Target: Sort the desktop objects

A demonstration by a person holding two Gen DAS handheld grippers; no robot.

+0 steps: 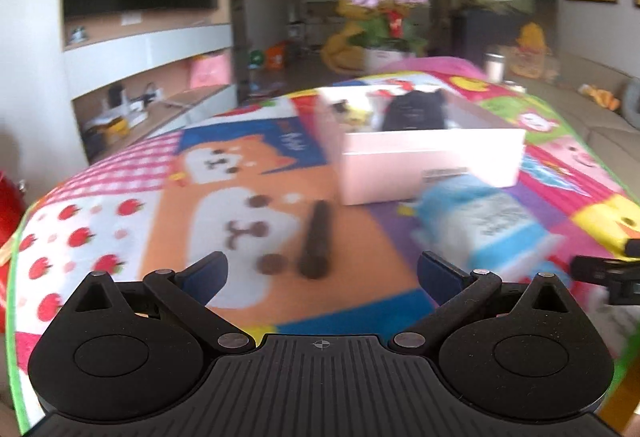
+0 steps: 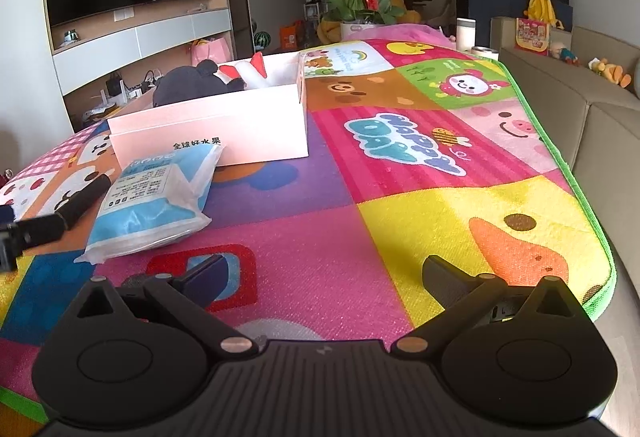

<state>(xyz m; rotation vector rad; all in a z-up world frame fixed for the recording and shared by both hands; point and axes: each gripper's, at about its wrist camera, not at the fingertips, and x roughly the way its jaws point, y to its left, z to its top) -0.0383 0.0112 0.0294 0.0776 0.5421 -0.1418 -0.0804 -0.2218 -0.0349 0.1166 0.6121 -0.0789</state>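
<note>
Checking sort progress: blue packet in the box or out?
Out. The blue packet lies on the mat, touching the pink box front.

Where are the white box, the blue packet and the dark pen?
white box (image 2: 224, 129), right wrist view, on its front wall.
blue packet (image 2: 152, 205), right wrist view, on its flat top.
dark pen (image 1: 317, 239), left wrist view, mid-barrel.

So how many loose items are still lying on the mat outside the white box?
2: a blue tissue pack in front of the white box, and a dark pen just left of it. Others could lie out of view.
</note>
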